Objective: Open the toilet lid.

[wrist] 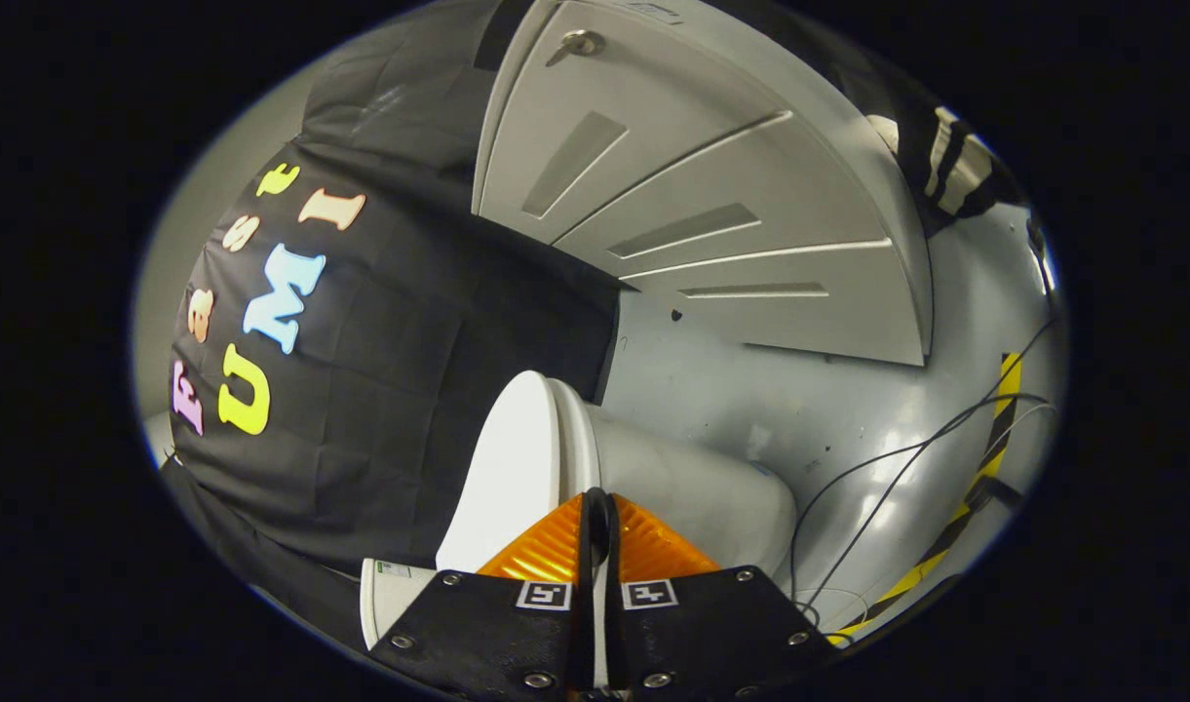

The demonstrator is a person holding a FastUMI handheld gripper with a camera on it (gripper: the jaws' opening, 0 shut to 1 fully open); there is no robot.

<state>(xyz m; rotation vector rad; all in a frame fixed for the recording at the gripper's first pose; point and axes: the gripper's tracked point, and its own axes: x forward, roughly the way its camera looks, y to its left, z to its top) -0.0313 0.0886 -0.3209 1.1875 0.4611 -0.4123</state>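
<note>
Pinching the toilet lid [512, 468] edge low in the frame, the claw [597, 507] seems squeezed together, ready to lift.

white toilet lid [512, 468] between fingers

The gripper [595, 507] is pointing at the white toilet [653, 478], its fingers sitting pressed together against the edge of the lid [507, 468] (nothing visibly caught between them), while cables [887, 468] are trailing over the grey floor [750, 390] beside a grey door [692, 185].
</note>
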